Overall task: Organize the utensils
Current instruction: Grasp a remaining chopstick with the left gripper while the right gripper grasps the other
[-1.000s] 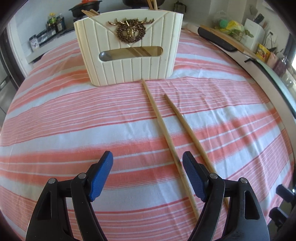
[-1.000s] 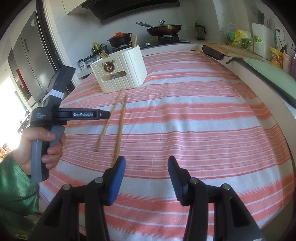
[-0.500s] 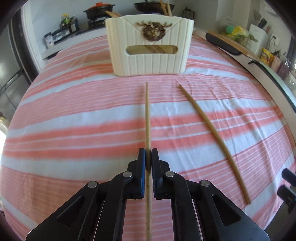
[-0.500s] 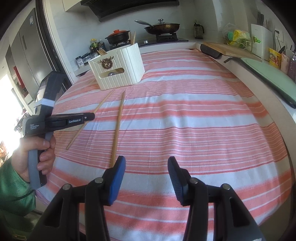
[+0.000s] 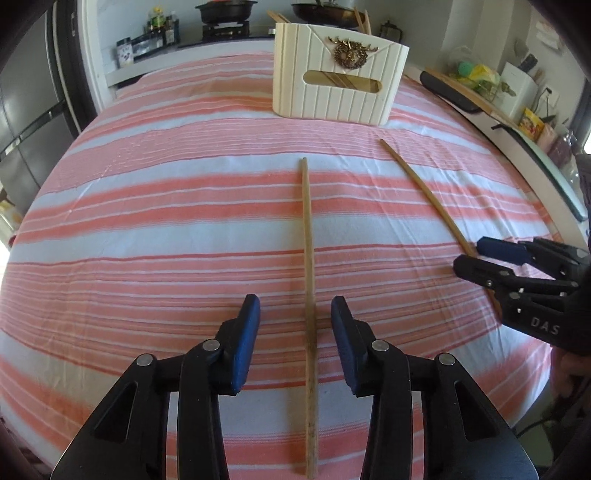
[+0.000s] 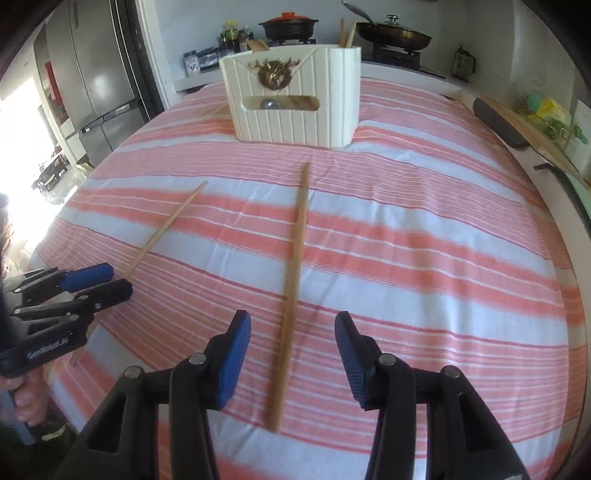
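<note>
Two wooden chopsticks lie on the striped cloth in front of a cream utensil holder [image 5: 340, 74] with a brass crest, which also shows in the right wrist view [image 6: 295, 96]. My left gripper [image 5: 295, 317] is open, its pads either side of one chopstick [image 5: 308, 266] without touching it. My right gripper [image 6: 293, 332] is open astride the other chopstick [image 6: 293, 280]. In the left wrist view the right gripper [image 5: 480, 258] sits over the second chopstick [image 5: 424, 192]. In the right wrist view the left gripper [image 6: 107, 280] is at the end of its chopstick [image 6: 166, 229].
Several chopsticks stand in the holder. The red-and-white striped cloth [image 5: 147, 221] covers the table. A stove with pots [image 6: 288, 24] is behind, a fridge [image 6: 103, 74] to the left, and a cutting board and packets [image 5: 480, 96] along the right counter.
My left gripper was shut on its chopstick half a second ago and is now open around it. My right gripper has moved forward and left to straddle the other chopstick.
</note>
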A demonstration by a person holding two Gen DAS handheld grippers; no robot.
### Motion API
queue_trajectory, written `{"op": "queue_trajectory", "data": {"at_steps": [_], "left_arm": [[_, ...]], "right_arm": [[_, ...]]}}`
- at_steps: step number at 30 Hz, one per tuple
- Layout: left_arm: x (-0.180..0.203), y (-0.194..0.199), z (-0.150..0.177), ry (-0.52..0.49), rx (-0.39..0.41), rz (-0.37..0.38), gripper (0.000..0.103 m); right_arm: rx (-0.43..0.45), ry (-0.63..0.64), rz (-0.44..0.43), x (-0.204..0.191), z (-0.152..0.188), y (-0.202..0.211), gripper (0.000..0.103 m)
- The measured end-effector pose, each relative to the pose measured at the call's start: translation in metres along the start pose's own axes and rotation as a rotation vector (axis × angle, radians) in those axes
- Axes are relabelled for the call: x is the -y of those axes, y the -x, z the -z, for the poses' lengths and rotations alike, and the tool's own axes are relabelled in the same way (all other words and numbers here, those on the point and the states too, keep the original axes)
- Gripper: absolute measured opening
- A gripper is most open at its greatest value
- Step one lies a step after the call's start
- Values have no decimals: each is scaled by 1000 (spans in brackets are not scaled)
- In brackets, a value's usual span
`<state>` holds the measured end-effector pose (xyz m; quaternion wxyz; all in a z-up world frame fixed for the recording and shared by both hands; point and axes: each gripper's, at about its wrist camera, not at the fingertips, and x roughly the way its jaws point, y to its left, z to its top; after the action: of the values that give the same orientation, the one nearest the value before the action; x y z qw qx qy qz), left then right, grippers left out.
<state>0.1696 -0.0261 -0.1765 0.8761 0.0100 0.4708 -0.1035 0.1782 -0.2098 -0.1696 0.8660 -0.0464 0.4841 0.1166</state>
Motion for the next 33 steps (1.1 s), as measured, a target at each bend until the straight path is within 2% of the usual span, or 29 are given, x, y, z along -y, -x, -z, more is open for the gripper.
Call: {"op": "queue_trajectory", "data": {"at_steps": [1, 2, 5, 6, 13, 15, 16, 17, 18, 20, 23, 28, 31, 33], "left_arm": [[0, 1, 1, -6, 3, -8, 34], [-1, 2, 2, -8, 6, -17, 25], [-6, 4, 6, -1, 12, -15, 12], [-7, 5, 7, 1, 11, -10, 10], [-10, 18, 21, -20, -28, 45, 9], [-13, 21, 20, -13, -44, 82, 21], [-16, 23, 17, -5, -48, 105, 37], [-20, 25, 12, 3, -42, 122, 50], [-24, 27, 6, 11, -31, 134, 53], [-30, 27, -10, 17, -30, 152, 58], [-34, 16, -36, -15, -60, 172, 59], [-18, -21, -67, -113, -146, 145, 59], [-10, -43, -75, -162, -195, 89, 57], [-5, -50, -78, -196, -193, 53, 56]], "right_arm": [[21, 15, 24, -3, 0, -1, 47], [24, 27, 47, -6, 0, -1, 33], [15, -2, 58, -4, 6, 3, 7], [10, -4, 65, -4, 7, 6, 7], [-60, -20, 53, 4, 45, 37, 7], [-82, -41, 36, 12, 48, 42, 9], [-92, -52, 24, 17, 48, 45, 12], [-95, -61, 9, 21, 45, 48, 24], [-87, -68, -10, 25, 42, 51, 36], [-70, -71, -40, 30, 31, 57, 40], [-101, -38, -66, 30, 11, 52, 40], [-166, 30, -65, 21, -18, 22, 40], [-206, 57, -53, 17, -30, -1, 40], [-223, 79, -46, 11, -38, -15, 40]]}}
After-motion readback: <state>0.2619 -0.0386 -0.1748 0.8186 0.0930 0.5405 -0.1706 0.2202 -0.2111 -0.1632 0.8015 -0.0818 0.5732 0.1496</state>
